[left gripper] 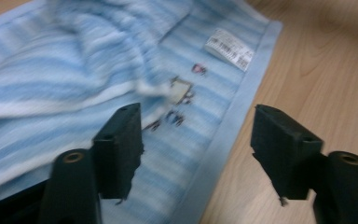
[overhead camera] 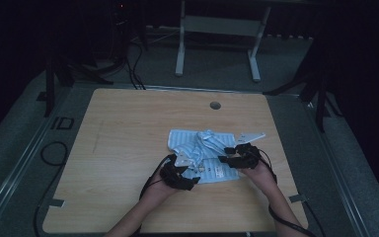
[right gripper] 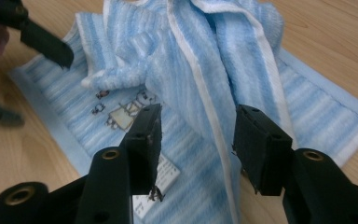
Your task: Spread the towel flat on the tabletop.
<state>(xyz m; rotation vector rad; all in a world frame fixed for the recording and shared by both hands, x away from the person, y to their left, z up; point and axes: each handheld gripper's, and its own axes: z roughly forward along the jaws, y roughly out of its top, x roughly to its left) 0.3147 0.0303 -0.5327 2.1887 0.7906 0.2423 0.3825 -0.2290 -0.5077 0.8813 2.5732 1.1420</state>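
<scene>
Black jaws of the left gripper [left gripper: 198, 140] stand apart over the near edge of the blue striped towel [left gripper: 74, 60], and they pinch nothing. Just beside it, the right gripper [right gripper: 196, 135] has its jaws apart too, with a raised fold of towel between them, not squeezed. Crumpled in the middle, the towel lies on the wooden table [overhead camera: 128, 118], with a white label [left gripper: 228, 49] near its edge.

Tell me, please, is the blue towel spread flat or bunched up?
Partly bunched: the blue towel lies crumpled over its own flat lower layer.
</scene>
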